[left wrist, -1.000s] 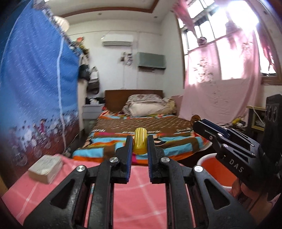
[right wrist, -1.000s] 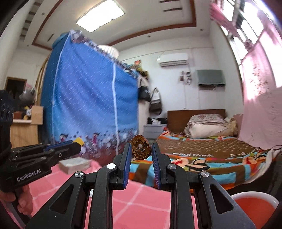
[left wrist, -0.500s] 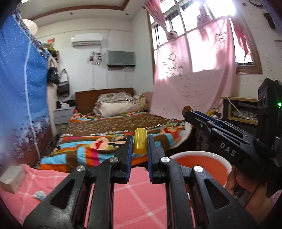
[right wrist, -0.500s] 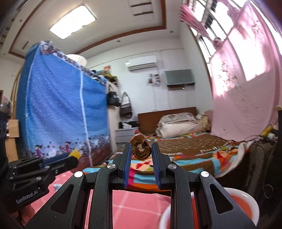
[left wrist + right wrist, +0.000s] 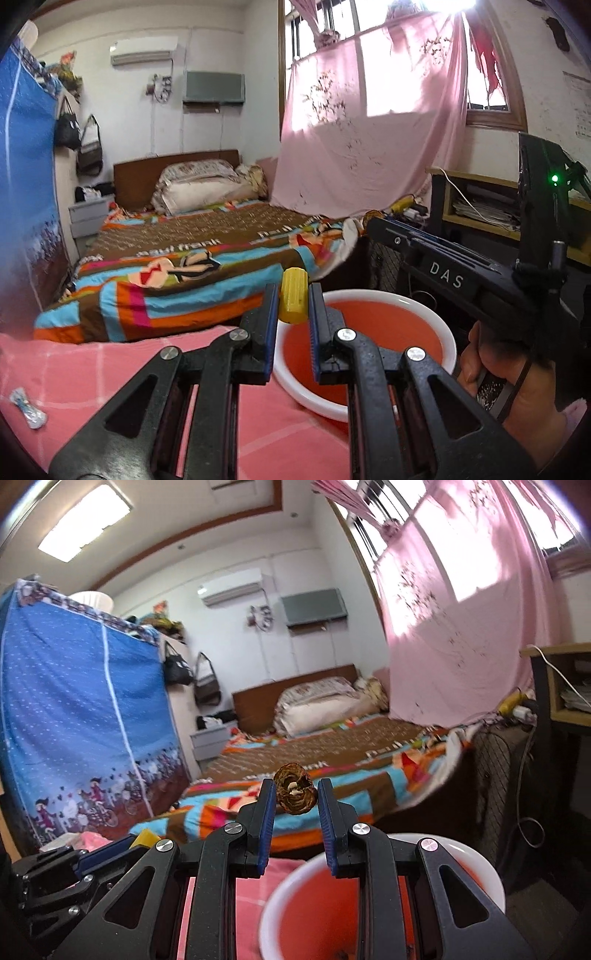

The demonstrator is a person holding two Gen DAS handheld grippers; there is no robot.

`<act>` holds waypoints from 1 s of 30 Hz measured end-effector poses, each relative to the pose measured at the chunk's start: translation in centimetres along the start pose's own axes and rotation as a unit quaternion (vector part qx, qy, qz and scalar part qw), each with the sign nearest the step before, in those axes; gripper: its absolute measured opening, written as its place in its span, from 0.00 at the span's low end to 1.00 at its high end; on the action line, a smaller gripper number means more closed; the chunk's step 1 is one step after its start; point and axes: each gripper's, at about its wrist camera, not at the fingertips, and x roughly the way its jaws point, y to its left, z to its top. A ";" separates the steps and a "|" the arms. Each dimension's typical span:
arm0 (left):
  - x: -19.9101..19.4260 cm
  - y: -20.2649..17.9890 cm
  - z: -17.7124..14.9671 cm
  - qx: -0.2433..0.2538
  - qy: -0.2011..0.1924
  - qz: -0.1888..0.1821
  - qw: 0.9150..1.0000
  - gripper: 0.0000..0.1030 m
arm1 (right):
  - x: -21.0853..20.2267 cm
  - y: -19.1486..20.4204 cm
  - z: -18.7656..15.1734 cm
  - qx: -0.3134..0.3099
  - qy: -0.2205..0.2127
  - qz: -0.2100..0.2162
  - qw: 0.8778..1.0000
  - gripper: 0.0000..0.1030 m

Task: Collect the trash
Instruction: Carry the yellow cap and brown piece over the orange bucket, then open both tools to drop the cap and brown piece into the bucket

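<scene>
Carrying both pieces of trash toward the bin is the step in hand. The left hand-held gripper (image 5: 292,303) is clamped on a yellow ribbed cap (image 5: 293,295), which sits between the blue pads at the centre of the left wrist view, just over the near rim of the red bin (image 5: 439,325). The right hand-held gripper (image 5: 295,797) is clamped on a brown walnut shell (image 5: 295,788), held at the centre of the right wrist view, with the bin's white rim low in the frame beneath the fingers.

To do it well, I would bring each piece fully over the red inside of the bin before letting go, since the cap is only at the rim and could drop onto the pink table (image 5: 92,373). Release one side at a time so the two tools, now close together, do not knock each other.

Compared with a second ago, the view has swung from the blue curtain (image 5: 74,701) and the bed (image 5: 192,251) toward the window side; the bin, then only at the lower right edge, now fills the lower middle. A small wrapper (image 5: 27,408) is left on the table at lower left. Both grips are unchanged.
</scene>
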 end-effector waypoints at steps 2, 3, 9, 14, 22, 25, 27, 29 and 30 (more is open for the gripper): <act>0.8 -0.2 -0.1 -0.008 0.013 -0.007 1.000 0.18 | 0.3 -0.6 -0.2 0.003 0.015 -0.007 1.000 0.20; 1.3 -0.2 -0.2 -0.013 0.020 -0.010 1.000 0.18 | 0.5 -0.9 -0.3 0.005 0.022 -0.011 1.000 0.20; 3.4 -1.0 -0.5 -0.030 0.054 -0.014 0.998 0.18 | 1.3 -2.0 -0.8 0.022 0.048 -0.022 0.998 0.21; 4.9 -0.9 -0.7 -0.053 0.078 -0.027 0.995 0.18 | 1.6 -2.7 -0.9 0.038 0.060 -0.025 0.997 0.21; 6.6 -1.1 -1.2 -0.077 0.110 -0.046 0.990 0.18 | 2.2 -3.5 -1.2 0.058 0.082 -0.032 0.994 0.21; 6.9 -1.5 -1.3 -0.077 0.117 -0.046 0.989 0.21 | 2.4 -4.0 -1.3 0.068 0.090 -0.033 0.993 0.22; 7.0 -1.6 -1.3 -0.079 0.120 -0.047 0.989 0.25 | 2.5 -4.3 -1.4 0.074 0.094 -0.036 0.992 0.25; 6.9 -1.6 -1.3 -0.082 0.118 -0.050 0.988 0.27 | 2.5 -4.5 -1.4 0.077 0.095 -0.039 0.992 0.36; 6.8 -1.7 -1.3 -0.082 0.116 -0.049 0.989 0.29 | 2.4 -4.5 -1.4 0.079 0.095 -0.041 0.992 0.38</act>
